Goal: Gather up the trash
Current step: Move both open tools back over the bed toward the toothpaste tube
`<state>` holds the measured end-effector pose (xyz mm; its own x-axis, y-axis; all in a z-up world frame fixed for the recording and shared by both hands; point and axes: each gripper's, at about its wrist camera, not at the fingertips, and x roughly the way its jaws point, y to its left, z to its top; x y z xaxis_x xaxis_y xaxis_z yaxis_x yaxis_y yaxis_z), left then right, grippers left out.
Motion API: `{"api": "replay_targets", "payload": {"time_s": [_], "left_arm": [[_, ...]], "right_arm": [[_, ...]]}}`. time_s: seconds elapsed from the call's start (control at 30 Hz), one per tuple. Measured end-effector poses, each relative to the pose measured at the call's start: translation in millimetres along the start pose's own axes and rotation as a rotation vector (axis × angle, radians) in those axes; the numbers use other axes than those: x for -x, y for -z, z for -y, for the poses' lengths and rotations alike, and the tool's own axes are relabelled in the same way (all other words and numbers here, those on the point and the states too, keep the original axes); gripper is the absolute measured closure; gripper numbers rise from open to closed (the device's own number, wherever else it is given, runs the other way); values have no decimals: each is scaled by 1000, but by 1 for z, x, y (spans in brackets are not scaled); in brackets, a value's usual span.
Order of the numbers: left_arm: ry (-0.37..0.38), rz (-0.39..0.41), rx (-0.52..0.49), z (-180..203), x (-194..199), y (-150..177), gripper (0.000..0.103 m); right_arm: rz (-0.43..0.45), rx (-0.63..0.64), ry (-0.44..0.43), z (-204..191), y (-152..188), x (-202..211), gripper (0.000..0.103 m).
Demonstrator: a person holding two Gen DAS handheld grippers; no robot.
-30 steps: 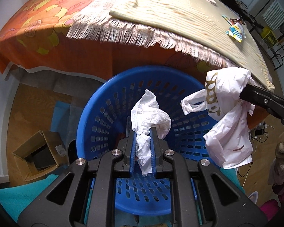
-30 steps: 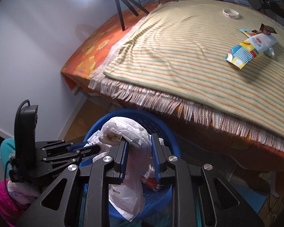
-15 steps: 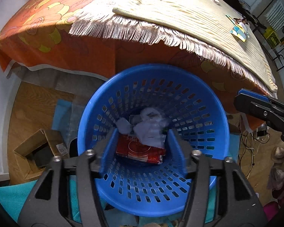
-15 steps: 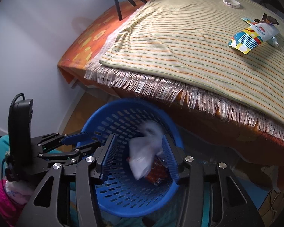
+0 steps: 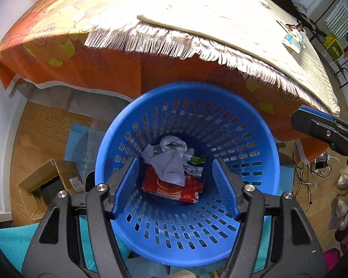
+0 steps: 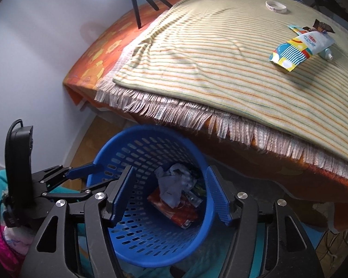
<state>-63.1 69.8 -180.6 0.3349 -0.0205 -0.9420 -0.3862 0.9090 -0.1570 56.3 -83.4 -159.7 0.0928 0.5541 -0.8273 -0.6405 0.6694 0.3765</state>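
Two grippers above the blue basket, both empty

Left wrist view: the left gripper (image 5: 175, 186) has just been opening, fingers wide with nothing between them; white crumpled trash (image 5: 170, 159) lies on a red packet (image 5: 171, 188) at the bottom of the basket (image 5: 255, 125), which stands at the bed's (image 5: 58, 39) fringed edge; right wrist view: the right gripper (image 6: 168, 193) likewise just spread wide, empty; a colourful wrapper (image 6: 299, 46) lies near the bed's far right corner.
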Motion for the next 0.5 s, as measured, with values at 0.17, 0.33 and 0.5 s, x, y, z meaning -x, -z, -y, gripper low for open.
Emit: {"api": "replay_targets", "payload": {"time_s": [0.17,0.33,0.5], "left_arm": [[5,4,7,1,2,-2,35],[13,8,11,1,4,-5,35],[22,11,0,7,5,-12,35]], "right_arm": [[15,9,46,2,-2,5,39],[37,9,87,7,-5,11,38],[63,11,147,14,-9,20,38]]}}
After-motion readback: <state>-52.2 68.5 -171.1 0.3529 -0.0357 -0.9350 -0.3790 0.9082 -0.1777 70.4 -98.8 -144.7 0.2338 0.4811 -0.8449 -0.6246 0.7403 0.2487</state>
